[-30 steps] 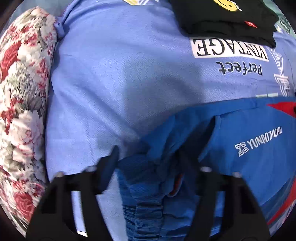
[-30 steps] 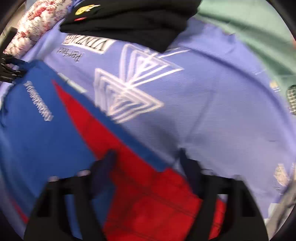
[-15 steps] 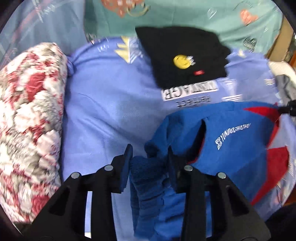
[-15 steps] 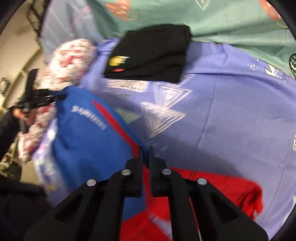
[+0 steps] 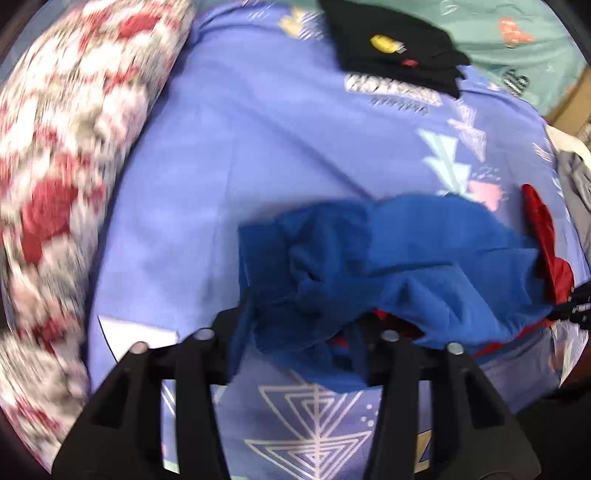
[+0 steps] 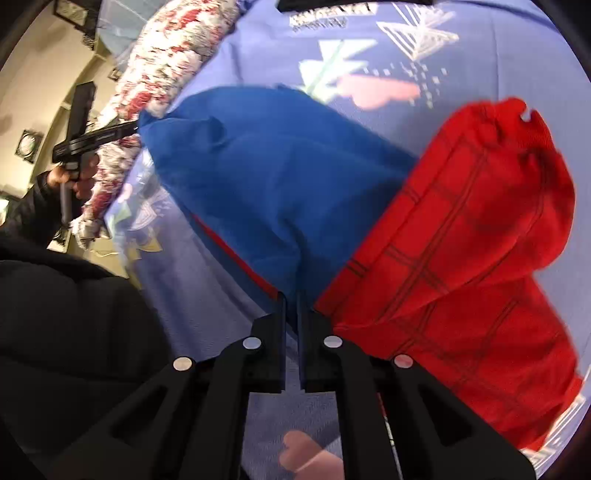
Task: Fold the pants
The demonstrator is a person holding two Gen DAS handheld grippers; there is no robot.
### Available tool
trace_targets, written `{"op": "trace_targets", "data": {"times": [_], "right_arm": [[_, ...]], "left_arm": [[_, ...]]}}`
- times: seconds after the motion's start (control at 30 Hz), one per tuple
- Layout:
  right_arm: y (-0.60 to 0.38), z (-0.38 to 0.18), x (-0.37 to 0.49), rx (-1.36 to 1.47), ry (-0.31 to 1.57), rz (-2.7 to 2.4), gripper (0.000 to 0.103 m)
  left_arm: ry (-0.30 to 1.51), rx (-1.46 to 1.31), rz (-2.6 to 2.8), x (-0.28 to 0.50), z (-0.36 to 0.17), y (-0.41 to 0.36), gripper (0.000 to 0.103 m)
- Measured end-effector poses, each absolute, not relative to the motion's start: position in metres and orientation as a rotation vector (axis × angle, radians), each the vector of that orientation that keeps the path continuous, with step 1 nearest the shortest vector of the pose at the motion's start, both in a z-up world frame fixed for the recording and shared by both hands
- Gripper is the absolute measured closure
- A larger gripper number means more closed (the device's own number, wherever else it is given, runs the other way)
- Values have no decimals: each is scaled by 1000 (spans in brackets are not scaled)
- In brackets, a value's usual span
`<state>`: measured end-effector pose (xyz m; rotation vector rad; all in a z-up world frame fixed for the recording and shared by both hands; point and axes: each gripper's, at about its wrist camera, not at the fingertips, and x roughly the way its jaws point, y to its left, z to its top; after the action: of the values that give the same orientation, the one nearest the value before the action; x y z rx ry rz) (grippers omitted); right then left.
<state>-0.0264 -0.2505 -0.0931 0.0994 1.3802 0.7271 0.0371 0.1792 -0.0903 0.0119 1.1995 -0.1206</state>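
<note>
The blue and red pants [image 5: 399, 258] hang lifted above the lilac printed bedsheet [image 5: 258, 147]. My left gripper [image 5: 299, 332] is shut on the bunched blue waistband end. My right gripper [image 6: 291, 299] is shut on the pants [image 6: 280, 177] where blue cloth meets the red checked part [image 6: 480, 240], which droops to the right. The left gripper [image 6: 92, 136] shows at the far left of the right wrist view, holding the blue corner. The right gripper's tip [image 5: 576, 302] shows at the right edge of the left wrist view.
A floral red and white pillow [image 5: 62, 184] lies along the left of the bed. A folded black garment [image 5: 391, 55] with a yellow patch lies at the far side. Teal bedding [image 5: 517, 33] is beyond it. The person's dark sleeve [image 6: 74, 332] is at the lower left.
Both grippers have lifted the pants off the sheet and pulled them toward me. The red leg now hangs free to the right. The left gripper's jaws closed further on the waistband.
</note>
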Motion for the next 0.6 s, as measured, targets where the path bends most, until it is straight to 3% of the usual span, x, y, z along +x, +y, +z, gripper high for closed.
{"op": "trace_targets", "data": {"times": [0.1,0.23,0.4,0.6], "right_arm": [[-247,-103,-31,91,1426,693,93],[-236,-95,-35,94,1419,710,62],[-244,-61,-21,156,1314,683,62],[-272,-57,31,43,1223,213,61]], "left_arm": [[1241,-35,-58,28,-100,187,21],[1285,-118,-31,16,-99,201,17],[1293,-291,-5,4,-86,221,15],[1290,-434,36,8,-73,223,15]]}}
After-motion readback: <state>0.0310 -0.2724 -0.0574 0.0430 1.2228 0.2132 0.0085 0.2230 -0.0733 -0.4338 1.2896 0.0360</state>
